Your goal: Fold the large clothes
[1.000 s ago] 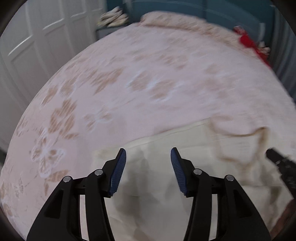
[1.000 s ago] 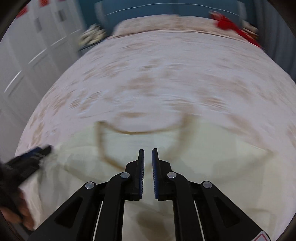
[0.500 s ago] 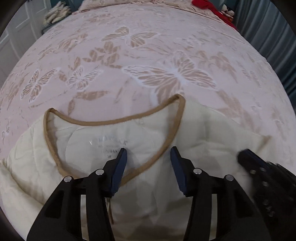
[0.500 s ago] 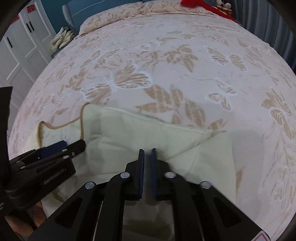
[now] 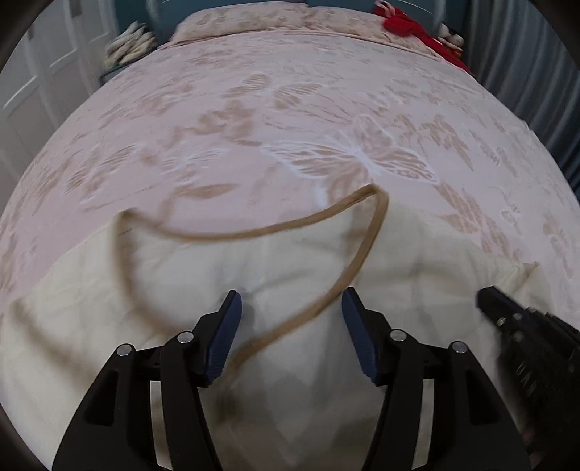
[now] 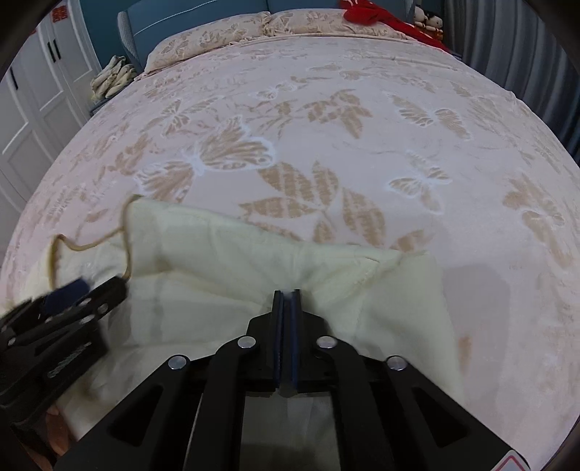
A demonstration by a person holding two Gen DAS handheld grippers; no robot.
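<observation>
While the left gripper point(image 5: 290, 315) hovers with jaws spread over the cream quilted garment with tan-trimmed neckline point(image 5: 253, 261) on the pink butterfly-patterned bed point(image 6: 326, 126), the right gripper point(image 6: 286, 300) pinches its shoulder fabric.

pink butterfly-print bed point(image 6: 362, 119) fills the room, blue headboard point(image 6: 203, 18) behind, white wardrobe doors point(image 6: 32, 105) left, grey curtains point(image 6: 525, 54) right

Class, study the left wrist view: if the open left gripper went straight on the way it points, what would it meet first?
Most likely the cream garment just ahead of the left gripper, near its tan-trimmed neckline. Beyond lies the butterfly bedspread. Blur makes the depth uncertain.
</observation>
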